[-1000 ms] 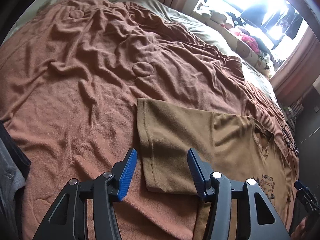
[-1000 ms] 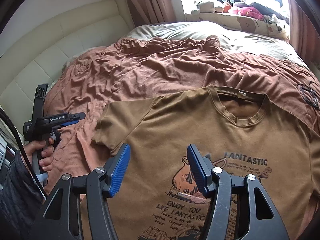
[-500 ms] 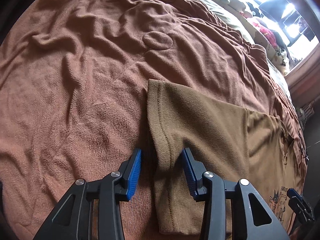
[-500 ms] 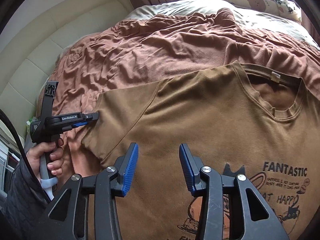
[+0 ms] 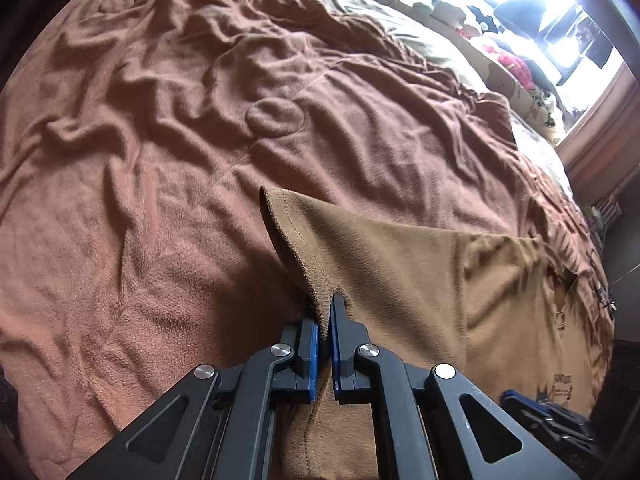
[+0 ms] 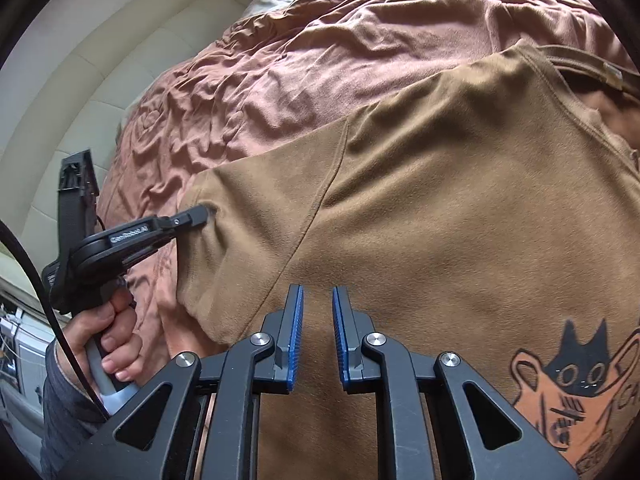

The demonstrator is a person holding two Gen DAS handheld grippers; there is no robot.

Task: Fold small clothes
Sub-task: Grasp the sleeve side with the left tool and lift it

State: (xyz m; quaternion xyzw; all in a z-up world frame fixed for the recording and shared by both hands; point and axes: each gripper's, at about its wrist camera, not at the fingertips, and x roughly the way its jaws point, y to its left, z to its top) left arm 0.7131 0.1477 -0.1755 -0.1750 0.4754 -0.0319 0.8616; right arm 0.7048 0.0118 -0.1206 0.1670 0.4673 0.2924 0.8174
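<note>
A brown T-shirt (image 6: 440, 200) with a cat print lies face up on the bed. In the left wrist view its sleeve (image 5: 360, 248) runs away from my left gripper (image 5: 325, 304), which is shut on the sleeve hem, so the hem edge stands up in a ridge. The right wrist view shows that same left gripper (image 6: 198, 214) pinching the sleeve edge, held by a person's hand (image 6: 112, 328). My right gripper (image 6: 317, 290) hovers low over the shirt's chest, just below the armpit seam. Its jaws are closing, with a narrow gap over the fabric, and I see no pad pressing on the cloth.
A rumpled reddish-brown blanket (image 5: 160, 160) covers the bed under the shirt. A cream padded headboard (image 6: 120, 60) stands at the left. A grey-green sheet (image 5: 380, 12) and a sill with soft toys (image 5: 512, 64) lie beyond, by the bright window.
My left gripper came down onto the sleeve hem and shut on it, raising the edge. My right gripper dropped closer to the shirt's chest and its jaws narrowed.
</note>
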